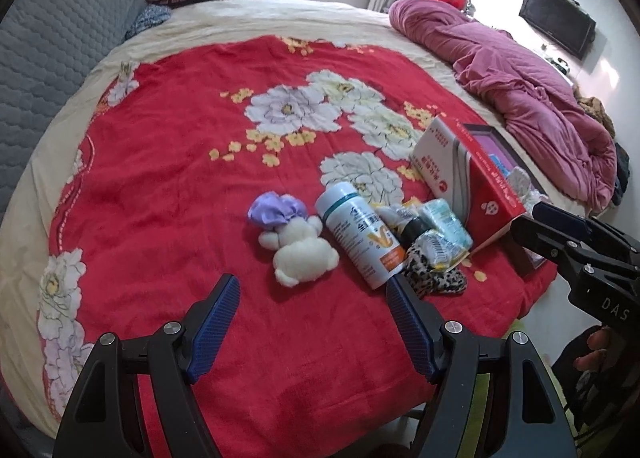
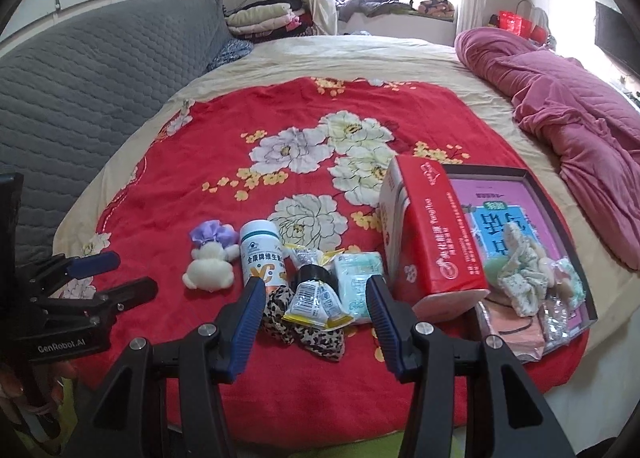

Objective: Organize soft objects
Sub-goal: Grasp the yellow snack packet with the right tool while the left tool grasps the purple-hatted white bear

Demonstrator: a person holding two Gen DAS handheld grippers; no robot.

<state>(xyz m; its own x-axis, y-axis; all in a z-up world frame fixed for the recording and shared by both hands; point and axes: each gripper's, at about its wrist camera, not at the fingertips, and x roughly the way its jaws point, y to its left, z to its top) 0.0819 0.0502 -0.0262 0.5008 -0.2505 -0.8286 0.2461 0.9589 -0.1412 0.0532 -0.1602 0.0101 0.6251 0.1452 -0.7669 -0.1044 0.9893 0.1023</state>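
Note:
A white plush bear with a purple bonnet (image 1: pixel 294 240) (image 2: pixel 210 260) lies on the red floral blanket (image 1: pixel 180 162) (image 2: pixel 168 186). Beside it lie a white supplement bottle (image 1: pixel 358 236) (image 2: pixel 262 256), a leopard-print scrunchie (image 1: pixel 434 272) (image 2: pixel 304 328), snack packets (image 2: pixel 318 300) and a pale green tissue pack (image 1: pixel 444 220) (image 2: pixel 358 274). A floral scrunchie (image 2: pixel 520 278) lies in the shallow box (image 2: pixel 560 202). My left gripper (image 1: pixel 314 286) (image 2: pixel 116 276) is open, just short of the bear. My right gripper (image 2: pixel 316 282) (image 1: pixel 528 220) is open, around the packets and leopard scrunchie.
A red carton (image 1: pixel 468 178) (image 2: pixel 428 234) stands between the pile and the shallow box. A bunched pink quilt (image 1: pixel 532 98) (image 2: pixel 580 130) lies at the right. A grey quilted headboard (image 1: pixel 52 58) (image 2: pixel 92 90) is at the left. The bed's near edge is just below the grippers.

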